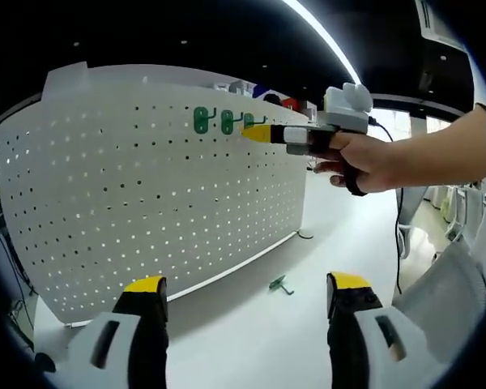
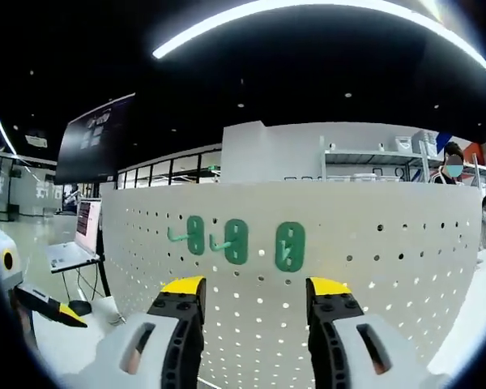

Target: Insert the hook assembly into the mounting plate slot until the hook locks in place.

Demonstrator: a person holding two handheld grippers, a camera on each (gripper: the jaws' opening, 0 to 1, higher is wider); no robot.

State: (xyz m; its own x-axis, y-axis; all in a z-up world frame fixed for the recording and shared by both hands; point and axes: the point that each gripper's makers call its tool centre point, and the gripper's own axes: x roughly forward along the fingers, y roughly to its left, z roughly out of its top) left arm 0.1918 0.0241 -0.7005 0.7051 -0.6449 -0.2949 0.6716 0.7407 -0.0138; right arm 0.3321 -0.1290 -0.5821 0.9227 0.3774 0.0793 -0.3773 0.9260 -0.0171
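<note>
3 unlabelled green hooks on white pegboard, no legible writing

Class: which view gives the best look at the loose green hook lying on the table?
The left gripper view: the loose green hook lies on the white table before the pegboard. The right gripper view faces three hooks on the pegboard.

Matt white perforated pegboard; 3 glossy green plastic hooks.

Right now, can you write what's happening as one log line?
right gripper: open, at pegboard | green hooks: three mounted | spare hook: on table | left gripper: open, empty
</note>
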